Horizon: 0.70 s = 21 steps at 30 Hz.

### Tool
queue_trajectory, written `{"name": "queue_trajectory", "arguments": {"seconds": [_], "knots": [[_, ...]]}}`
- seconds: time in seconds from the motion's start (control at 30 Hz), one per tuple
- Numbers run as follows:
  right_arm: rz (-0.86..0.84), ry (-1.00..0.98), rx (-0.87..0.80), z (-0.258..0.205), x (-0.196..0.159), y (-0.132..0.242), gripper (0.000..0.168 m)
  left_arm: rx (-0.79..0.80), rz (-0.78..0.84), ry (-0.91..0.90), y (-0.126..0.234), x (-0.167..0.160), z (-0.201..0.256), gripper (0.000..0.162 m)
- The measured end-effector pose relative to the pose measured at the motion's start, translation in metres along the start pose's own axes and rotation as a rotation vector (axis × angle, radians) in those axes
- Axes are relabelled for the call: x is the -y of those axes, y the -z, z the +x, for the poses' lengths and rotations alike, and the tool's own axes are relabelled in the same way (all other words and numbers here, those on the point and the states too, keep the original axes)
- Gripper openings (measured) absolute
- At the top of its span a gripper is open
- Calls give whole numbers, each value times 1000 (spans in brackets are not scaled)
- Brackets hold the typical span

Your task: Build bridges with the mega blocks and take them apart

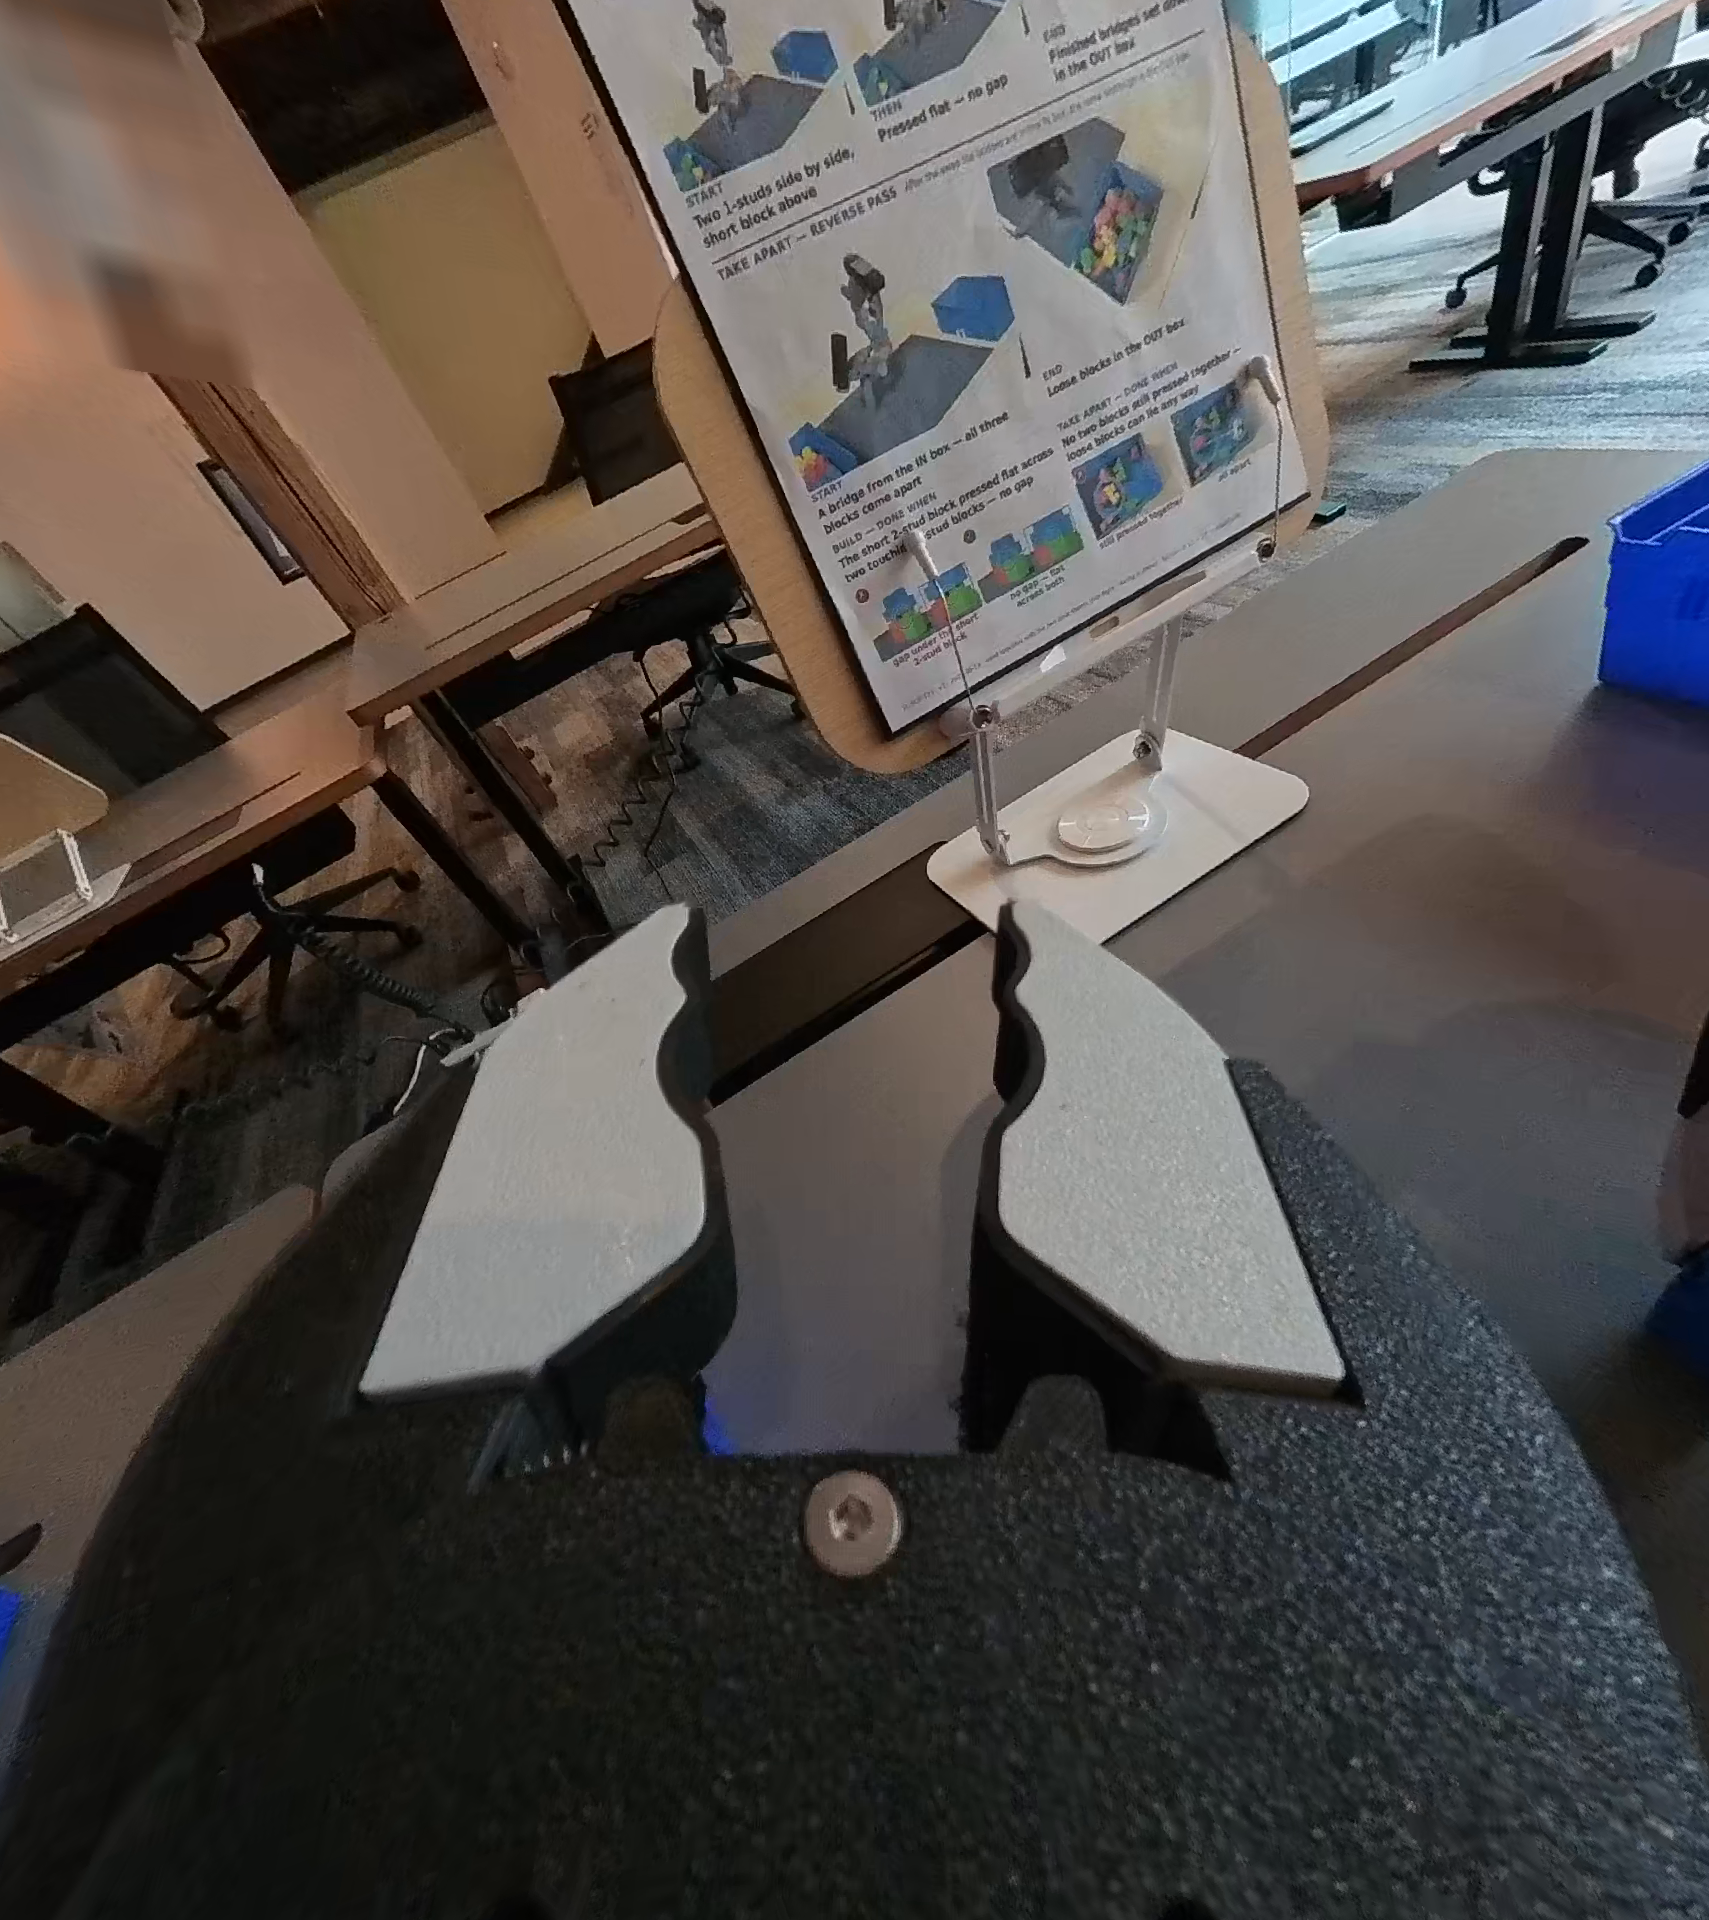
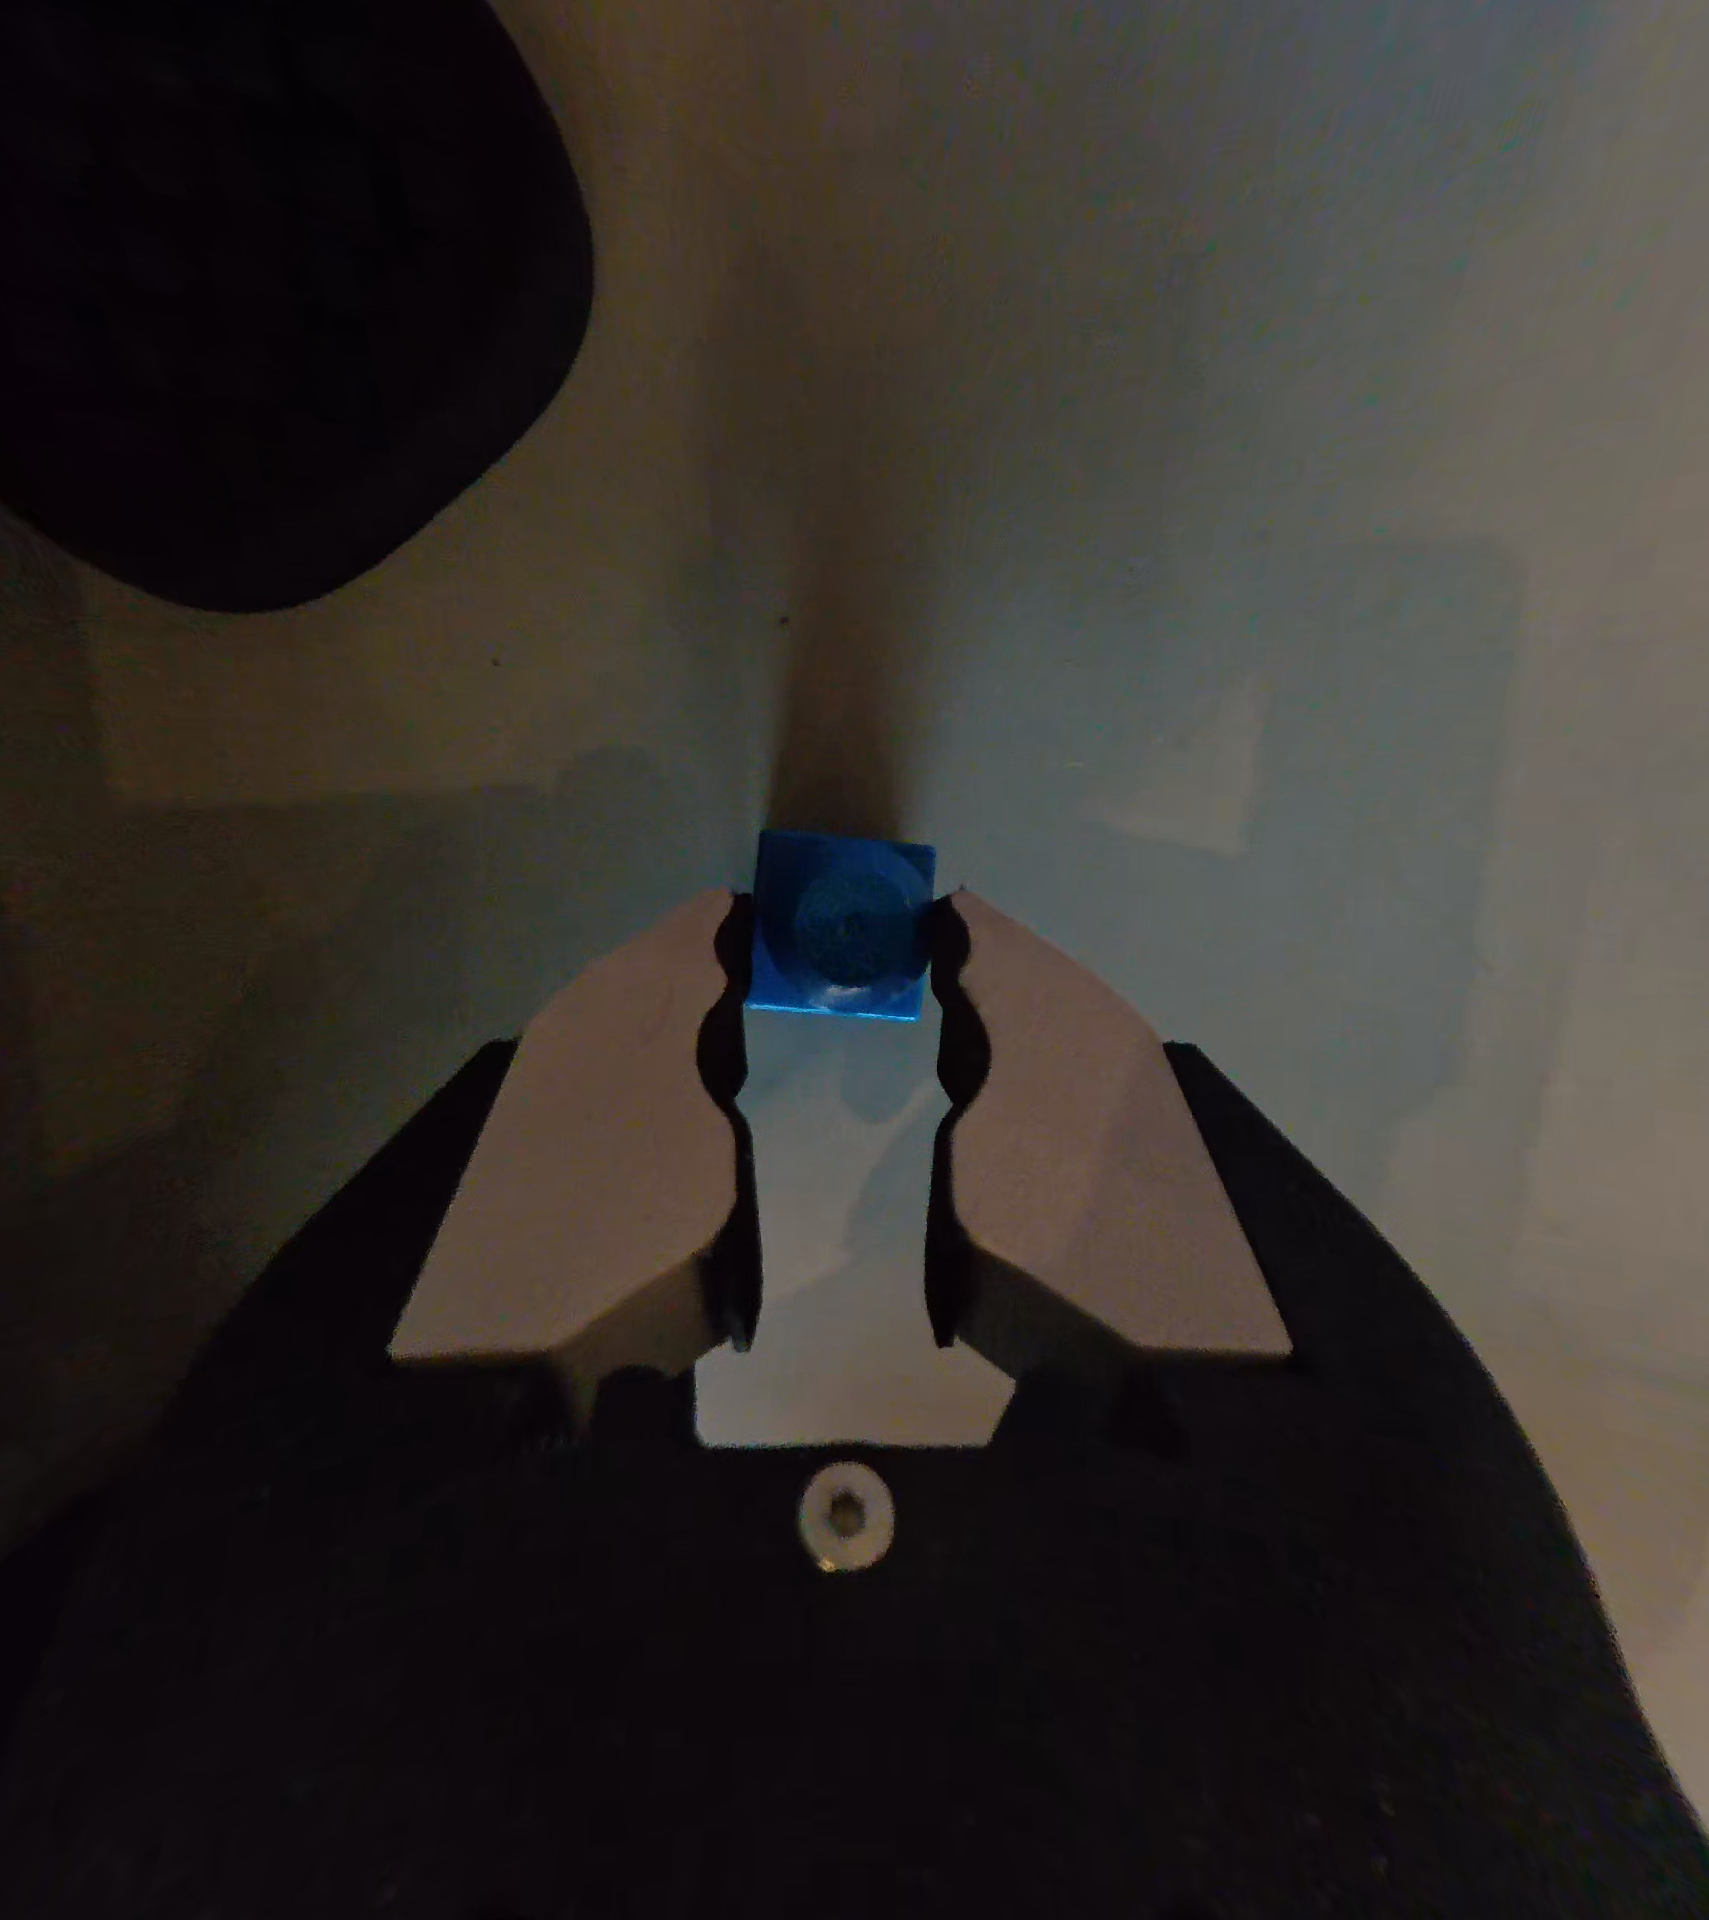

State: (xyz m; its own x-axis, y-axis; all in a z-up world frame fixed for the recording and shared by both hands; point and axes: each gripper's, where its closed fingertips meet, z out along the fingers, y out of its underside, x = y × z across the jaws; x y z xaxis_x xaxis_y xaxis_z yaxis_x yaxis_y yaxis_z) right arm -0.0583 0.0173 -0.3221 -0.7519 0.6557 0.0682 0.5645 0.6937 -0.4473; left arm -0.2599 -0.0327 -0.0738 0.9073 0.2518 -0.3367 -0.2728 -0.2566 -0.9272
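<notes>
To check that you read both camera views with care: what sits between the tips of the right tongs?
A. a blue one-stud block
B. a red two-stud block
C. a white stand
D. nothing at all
A: in the right wrist view a blue one-stud block sits between the tips of the right tongs, stud facing the camera.

A small blue one-stud block [image 2: 839, 930] sat stud-up on the counter [image 2: 1245, 520], pinched at 3 and 9 o'clock between the fingers [image 2: 621, 1101].
</notes>
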Motion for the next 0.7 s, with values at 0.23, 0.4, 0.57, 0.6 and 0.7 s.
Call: {"name": "queue_trajectory", "arguments": {"seconds": [0.23,0.4,0.57,0.6,0.7], "knots": [[10,14,3,0,0,-2,33,6,4,9,2,-2,-4,52],[11,33,4,0,0,-3,33,7,0,8,2,-3,-5,52],[9,52,7,-1,-1,-3,41,14,-9,13,3,-4,-6,52],[11,52,3,0,0,-2,42,14,-9,18,3,-4,-6,52],[32,46,-2,1,3,1,47,17,0,36,4,-4,-8,52]]}}
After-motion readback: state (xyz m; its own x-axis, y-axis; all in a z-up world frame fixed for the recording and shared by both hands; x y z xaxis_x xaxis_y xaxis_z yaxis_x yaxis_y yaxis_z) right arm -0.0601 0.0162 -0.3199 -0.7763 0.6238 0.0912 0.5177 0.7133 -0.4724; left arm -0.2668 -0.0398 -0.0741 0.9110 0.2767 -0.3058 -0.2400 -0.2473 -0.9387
